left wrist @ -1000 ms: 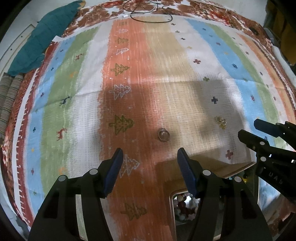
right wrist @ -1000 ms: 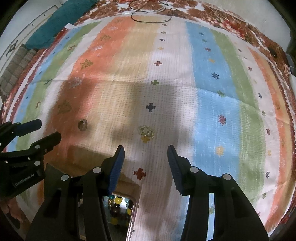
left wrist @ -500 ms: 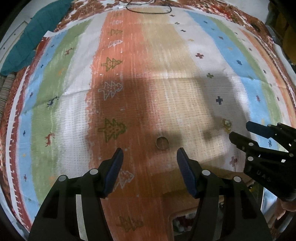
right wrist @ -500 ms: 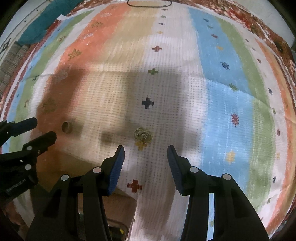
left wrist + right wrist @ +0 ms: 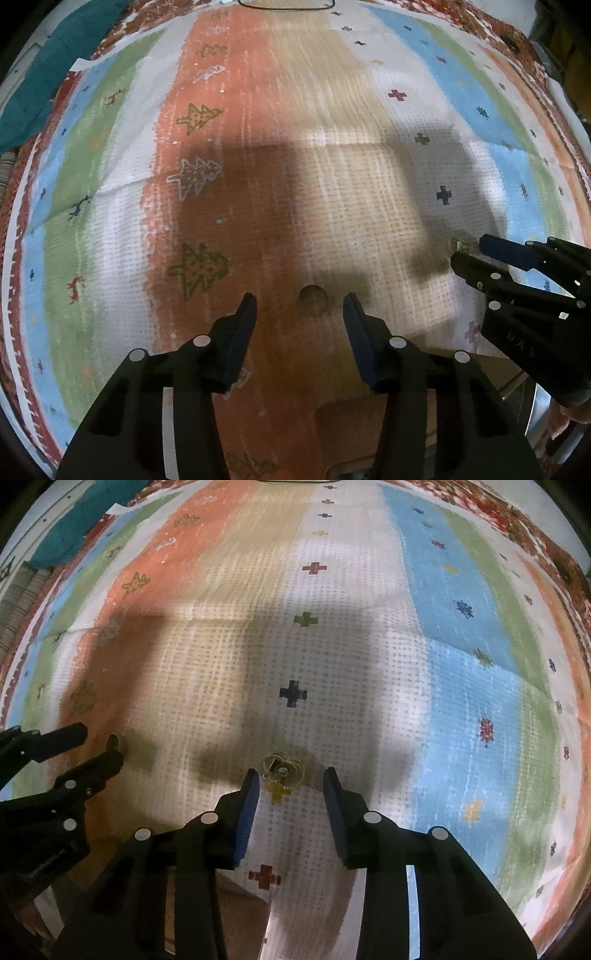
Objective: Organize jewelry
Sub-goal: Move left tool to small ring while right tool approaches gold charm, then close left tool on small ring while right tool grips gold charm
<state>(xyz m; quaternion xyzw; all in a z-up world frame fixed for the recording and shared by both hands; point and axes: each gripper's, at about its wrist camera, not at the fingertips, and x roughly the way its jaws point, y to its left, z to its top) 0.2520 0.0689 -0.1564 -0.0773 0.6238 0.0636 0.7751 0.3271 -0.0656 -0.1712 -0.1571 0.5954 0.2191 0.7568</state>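
A small round ring (image 5: 313, 298) lies on the orange stripe of the striped cloth, just ahead of and between the fingers of my open left gripper (image 5: 300, 306). In the right wrist view the ring (image 5: 113, 741) shows at the tip of the left gripper (image 5: 85, 746). A gold piece of looped wire jewelry (image 5: 283, 768) lies on the white stripe, between the fingertips of my open right gripper (image 5: 291, 781). In the left wrist view it (image 5: 458, 244) shows at the tip of the right gripper (image 5: 471, 251). Both grippers are empty.
The striped cloth (image 5: 332, 177) covers the whole surface. A teal cloth (image 5: 33, 85) lies at the far left. A black cord loop (image 5: 284, 4) lies at the far edge. A brown box edge (image 5: 369, 424) sits near me under the grippers.
Both grippers have moved forward and down toward the cloth. The ring now sits between the left fingertips and the gold piece between the right fingertips. Both stay open.
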